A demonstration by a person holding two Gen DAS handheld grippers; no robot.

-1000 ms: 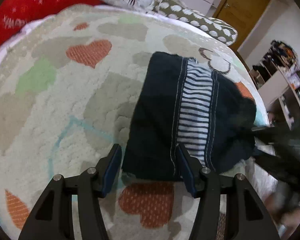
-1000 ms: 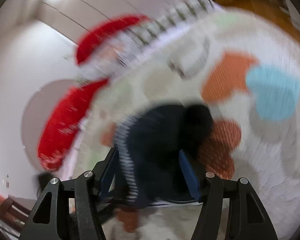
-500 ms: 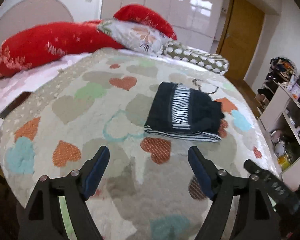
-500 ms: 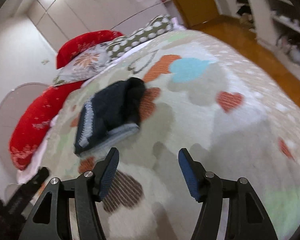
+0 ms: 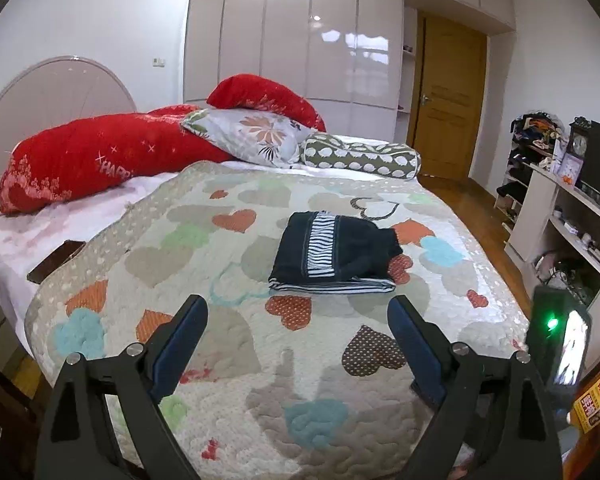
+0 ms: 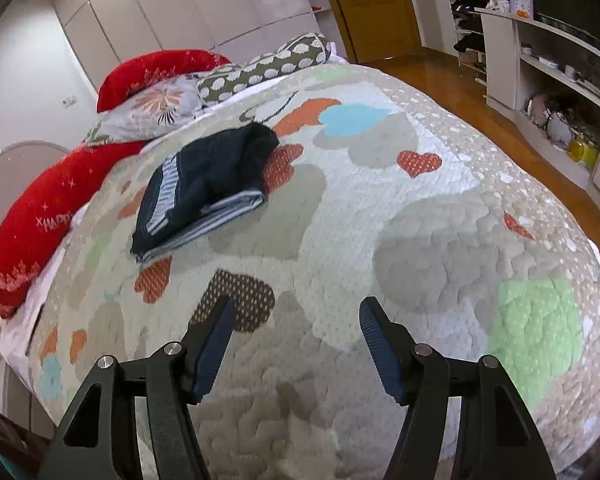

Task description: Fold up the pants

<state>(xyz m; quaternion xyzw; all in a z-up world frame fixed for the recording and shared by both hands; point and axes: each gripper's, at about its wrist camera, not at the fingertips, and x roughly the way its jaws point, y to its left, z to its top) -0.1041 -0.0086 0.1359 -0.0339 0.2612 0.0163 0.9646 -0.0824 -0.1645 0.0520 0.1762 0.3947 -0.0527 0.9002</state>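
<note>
One bed (image 5: 440, 320) with a heart-patterned quilt fills both views, the folded dark pants (image 5: 334, 254) lying mid-frame on it, while the left tool (image 5: 298, 336), jaws just widened, and the right tool (image 6: 294, 336) gape empty at the lower edge.

Red pillow (image 5: 100, 160): "HAPP" (rest hidden); nothing else legible.
</note>
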